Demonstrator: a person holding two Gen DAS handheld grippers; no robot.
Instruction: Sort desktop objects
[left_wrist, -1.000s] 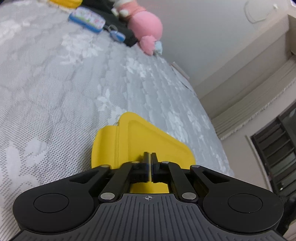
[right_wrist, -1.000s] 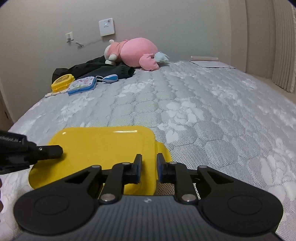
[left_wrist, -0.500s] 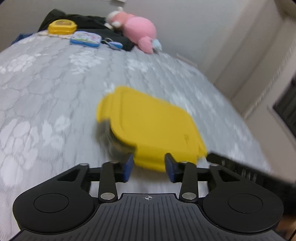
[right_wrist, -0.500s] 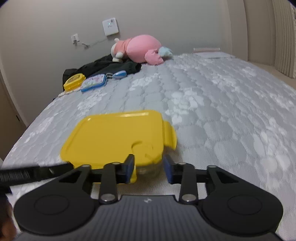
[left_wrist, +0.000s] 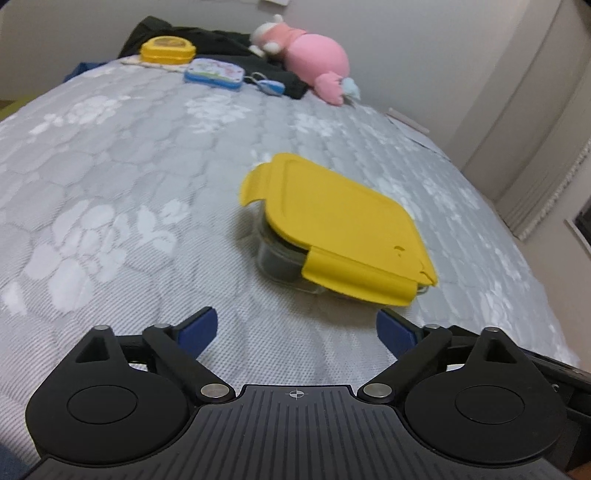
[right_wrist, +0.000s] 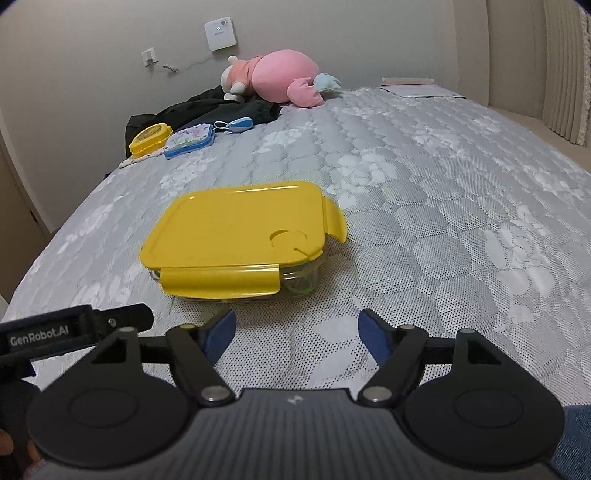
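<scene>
A clear glass food container with a yellow clip lid (left_wrist: 340, 221) rests on the grey quilted mattress (left_wrist: 110, 184). It also shows in the right wrist view (right_wrist: 236, 236). My left gripper (left_wrist: 297, 326) is open and empty, a short way back from the container. My right gripper (right_wrist: 295, 332) is open and empty, just in front of the container's near clip. Part of the left gripper's body (right_wrist: 74, 328) shows at the left of the right wrist view.
At the far end lie a small yellow box (right_wrist: 149, 138), a blue patterned case (right_wrist: 190, 140), a blue key fob (right_wrist: 238, 123), dark clothing (right_wrist: 221, 109) and a pink plush toy (right_wrist: 280, 79). Papers (right_wrist: 417, 88) lie at the far right corner.
Both grippers have opened wide and pulled back from the container. The container now rests on the mattress, free of both.
</scene>
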